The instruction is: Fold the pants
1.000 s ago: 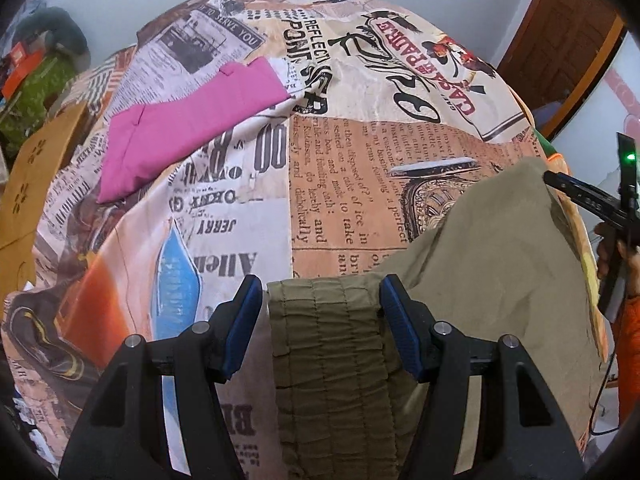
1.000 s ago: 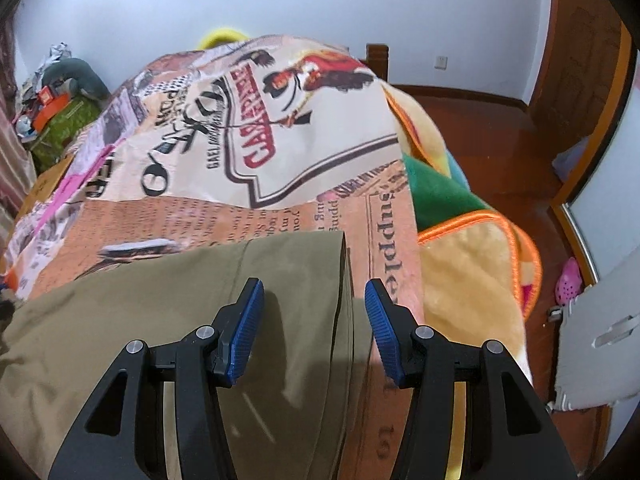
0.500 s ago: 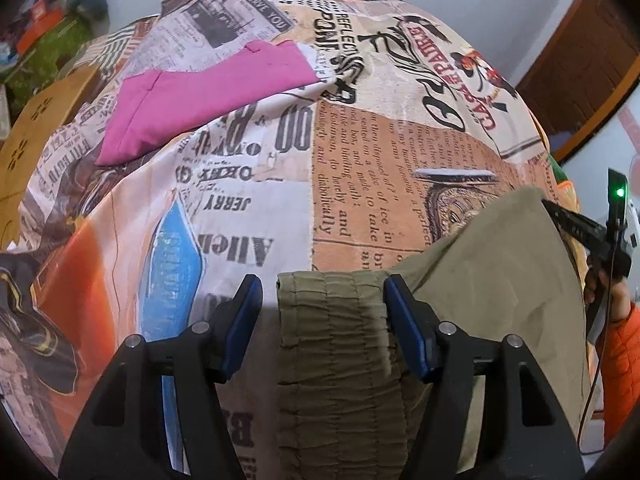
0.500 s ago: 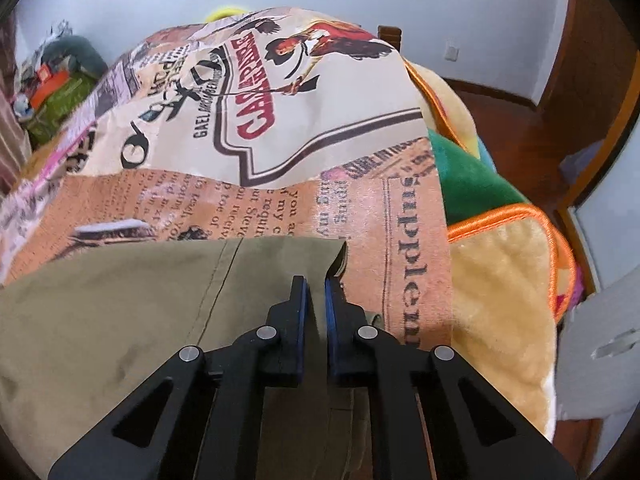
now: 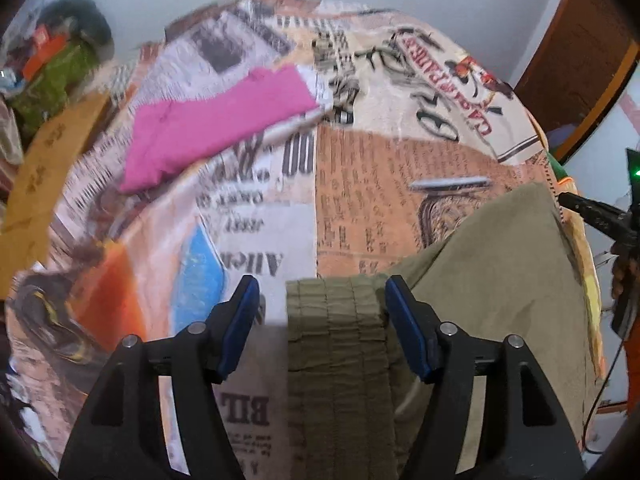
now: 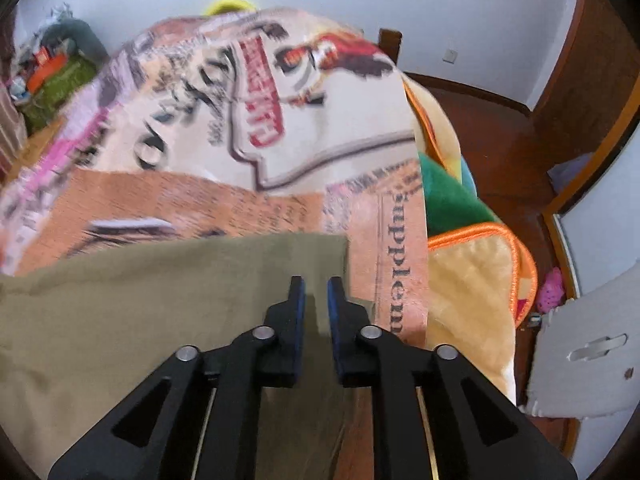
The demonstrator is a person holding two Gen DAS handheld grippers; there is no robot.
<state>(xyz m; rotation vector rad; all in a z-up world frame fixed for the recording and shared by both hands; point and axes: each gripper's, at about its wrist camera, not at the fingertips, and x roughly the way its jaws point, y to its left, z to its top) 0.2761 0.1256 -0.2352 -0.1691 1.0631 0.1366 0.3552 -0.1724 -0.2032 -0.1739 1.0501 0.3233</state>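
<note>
Straddling the pants waistband, left fingers gape; right fingers pinch blurred hem.

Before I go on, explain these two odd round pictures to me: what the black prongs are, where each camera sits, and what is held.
No robot here: a person holds a two-finger tool in each hand, each with a wide-angle camera looking along its fingers. One picture is from the left gripper, jaws wide open around the gathered waistband of the olive-green cloth pants. The other is from the right gripper, nearly shut over the pants' far corner; whether it pinches cloth is unclear. The pants lie on a newspaper-print bedspread, beside a folded pink garment.
</note>
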